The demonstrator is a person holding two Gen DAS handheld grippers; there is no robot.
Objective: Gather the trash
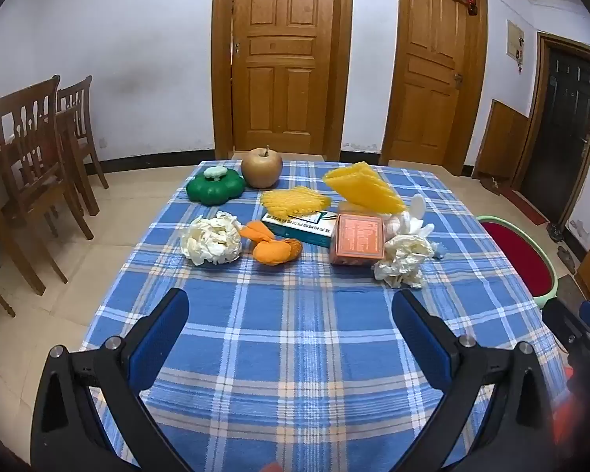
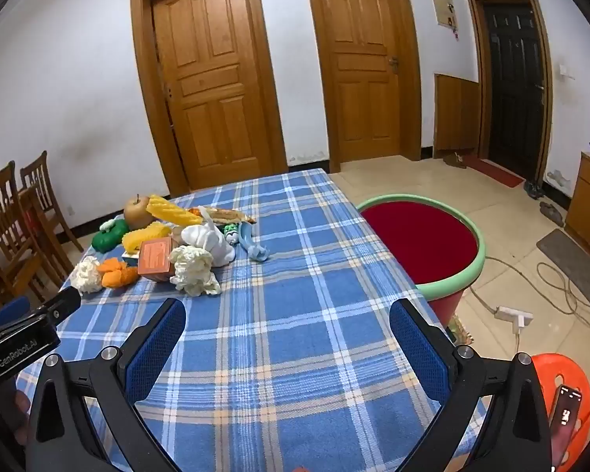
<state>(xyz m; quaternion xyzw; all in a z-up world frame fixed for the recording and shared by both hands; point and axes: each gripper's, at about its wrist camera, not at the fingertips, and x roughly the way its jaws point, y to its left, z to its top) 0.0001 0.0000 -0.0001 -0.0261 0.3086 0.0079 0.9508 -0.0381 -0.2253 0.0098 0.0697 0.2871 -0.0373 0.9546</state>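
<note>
A pile of items lies on the blue plaid tablecloth [image 1: 295,334]: a crumpled white paper ball [image 1: 210,244], orange peel [image 1: 273,247], another crumpled tissue wad [image 1: 403,261], an orange box [image 1: 358,240], a teal box [image 1: 299,226], yellow foam netting [image 1: 295,202] and a yellow foam sheet [image 1: 364,188]. My left gripper [image 1: 291,314] is open and empty, short of the pile. My right gripper [image 2: 287,322] is open and empty over bare cloth, right of the tissue wad [image 2: 194,271]. A red basin with a green rim [image 2: 424,244] stands beside the table's right edge.
A brown pear [image 1: 261,167] and a green pumpkin-shaped container [image 1: 215,187] sit at the table's far end. A blue toy [image 2: 251,244] lies beside the pile. Wooden chairs [image 1: 35,165] stand left. An orange stool [image 2: 570,401] and cables [image 2: 550,287] are on the floor right.
</note>
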